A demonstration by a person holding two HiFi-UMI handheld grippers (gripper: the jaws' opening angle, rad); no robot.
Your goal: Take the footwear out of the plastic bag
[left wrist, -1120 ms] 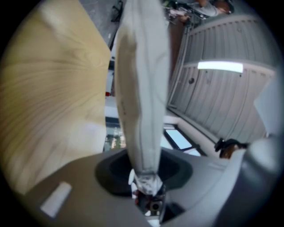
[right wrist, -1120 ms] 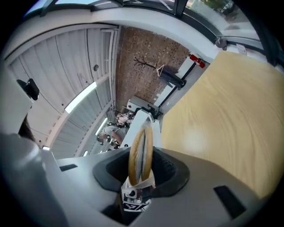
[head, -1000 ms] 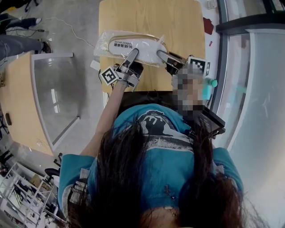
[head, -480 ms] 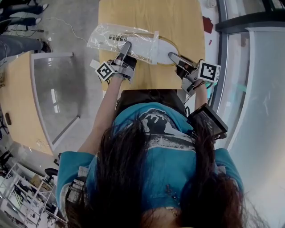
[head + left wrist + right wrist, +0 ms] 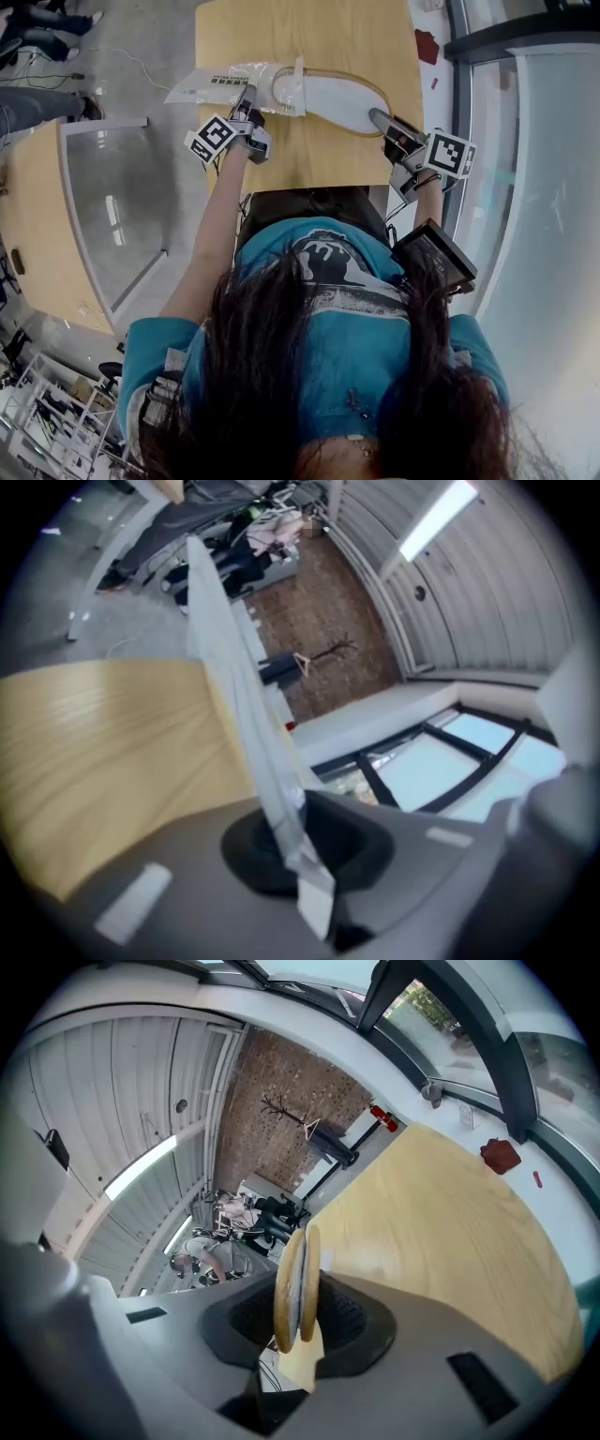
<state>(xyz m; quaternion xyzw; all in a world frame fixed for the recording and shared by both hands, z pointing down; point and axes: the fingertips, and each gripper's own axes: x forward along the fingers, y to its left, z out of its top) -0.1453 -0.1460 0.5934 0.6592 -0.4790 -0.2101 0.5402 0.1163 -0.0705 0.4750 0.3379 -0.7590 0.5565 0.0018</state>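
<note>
A pale wooden table (image 5: pixel 309 37) fills the top centre of the head view. On it lies a clear plastic bag (image 5: pixel 220 82) with a printed label, stretched out towards the upper left and hanging over the table's left edge. Just to its right lies the footwear, a pair of flat white slippers (image 5: pixel 337 96) with tan rims, stacked sole to sole. Most of their length is bare on the wood. Their left end seems to sit just under the bag's open mouth, though the film is too clear to be sure.

The left gripper (image 5: pixel 247 94) reaches in from the lower left, and its jaws have just clamped together on a fold of the bag. In the left gripper view the thin film rises straight out from between the pressed pads.

The right gripper (image 5: pixel 377 116) comes in from the lower right at the slippers' right end. Its jaws have just been closing and now grip both thin soles edge-on between the pads, as the right gripper view shows.

A small dark red object (image 5: pixel 425 47) lies right of the table.
</note>
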